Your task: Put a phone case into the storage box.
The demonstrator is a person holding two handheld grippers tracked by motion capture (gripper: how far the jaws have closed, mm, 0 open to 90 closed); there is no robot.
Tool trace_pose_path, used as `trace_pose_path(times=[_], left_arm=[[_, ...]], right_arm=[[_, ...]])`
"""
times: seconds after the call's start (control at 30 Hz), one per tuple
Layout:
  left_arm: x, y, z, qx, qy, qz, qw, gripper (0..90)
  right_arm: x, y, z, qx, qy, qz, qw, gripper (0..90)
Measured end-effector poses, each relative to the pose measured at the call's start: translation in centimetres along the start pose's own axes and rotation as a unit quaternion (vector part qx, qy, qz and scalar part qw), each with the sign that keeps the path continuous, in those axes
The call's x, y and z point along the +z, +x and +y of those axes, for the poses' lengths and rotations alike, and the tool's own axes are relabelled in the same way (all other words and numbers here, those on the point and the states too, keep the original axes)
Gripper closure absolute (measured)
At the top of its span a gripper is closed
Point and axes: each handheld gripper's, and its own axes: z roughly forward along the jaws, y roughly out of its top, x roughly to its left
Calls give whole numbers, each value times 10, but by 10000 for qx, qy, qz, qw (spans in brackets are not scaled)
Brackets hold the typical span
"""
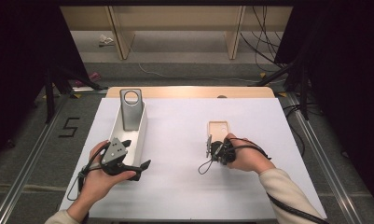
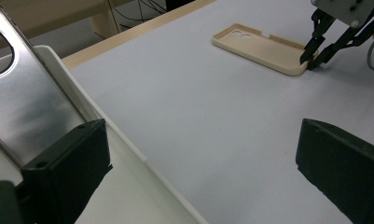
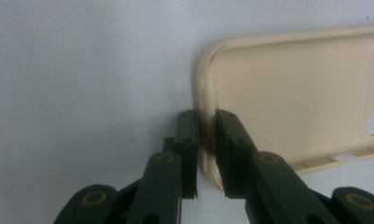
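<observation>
Beige phone case (image 1: 218, 128) lying face-up toward the table's (image 1: 175, 186) right half, probably light, thin-walled and flexy. Right gripper (image 3: 206, 140) pinching its near short rim, likely the best hold. Left gripper (image 2: 198, 177) gaping wide beside the white tray (image 1: 141, 135).

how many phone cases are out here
2: a beige phone case flat on the table mid-right, its edge between the right gripper jaws; a silver phone case leaning in the white bin at left.
</observation>
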Motion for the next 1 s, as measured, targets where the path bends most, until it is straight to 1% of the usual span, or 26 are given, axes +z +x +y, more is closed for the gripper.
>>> trace_pose_path(times=[0.1,0.33,0.57,0.6,0.7,0.77,0.83,0.9,0.93,1.0], left_arm=[[0,0,0,-8,-2,7,10000,25],[0,0,0,-6,-6,10,10000,27],[0,0,0,-13,1,14,10000,30],[0,0,0,-17,-1,11,10000,31],[0,0,0,-11,19,23,10000,34],[0,0,0,-7,23,26,10000,35],[0,0,0,-7,23,29,10000,37],[0,0,0,-8,23,24,10000,38],[0,0,0,-9,22,25,10000,38],[0,0,0,-10,22,31,10000,41]], right_arm=[[1,0,0,-28,-81,-9,10000,817],[0,2,0,-13,-14,-13,10000,839],[0,1,-2,-14,-68,-2,10000,854],[0,1,-2,21,-68,12,10000,855],[0,0,-3,6,-141,10,9999,859],[-1,0,-3,54,-97,12,9999,861],[-1,0,-5,93,-167,51,9998,864],[-2,0,-6,123,-233,28,9997,866],[-3,-1,-7,125,-247,63,9996,867],[-6,-1,-9,201,-349,33,9992,870]])
